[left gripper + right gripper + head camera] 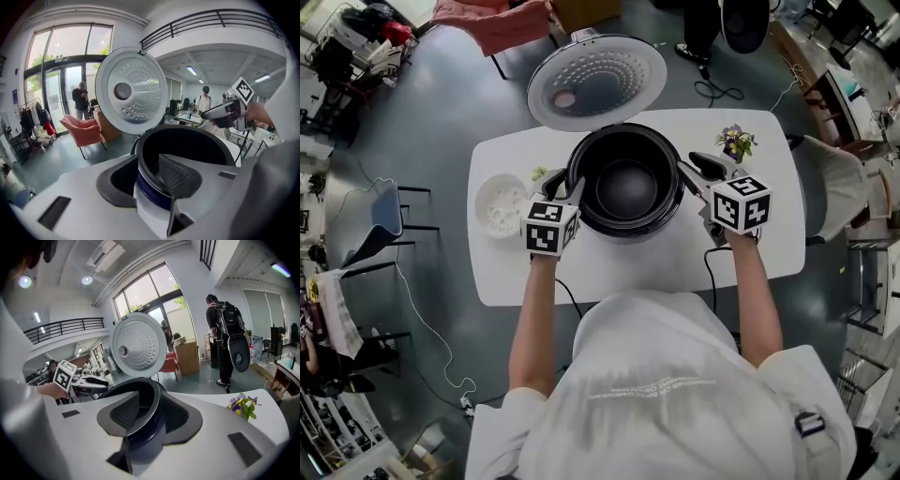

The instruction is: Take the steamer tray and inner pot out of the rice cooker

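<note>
The black rice cooker (670, 214) stands open in the middle of the white table (769, 246), its round lid (597, 82) tipped back. The dark inner pot (625, 187) sits inside it. A white perforated steamer tray (501, 205) lies on the table to the cooker's left. My left gripper (567, 193) is at the pot's left rim; in the left gripper view the left gripper (145, 172) straddles the pot's rim (187, 133), one jaw inside, one outside, open. My right gripper (694, 172) is at the right rim; the right gripper (150, 416) likewise straddles the rim (143, 392), open.
A small pot of purple flowers (735, 142) stands at the table's back right. A black cable (709, 267) runs off the front edge. A chair (389, 212) stands to the left, a pink armchair (86, 129) behind, and a person with a backpack (226, 333) beyond the table.
</note>
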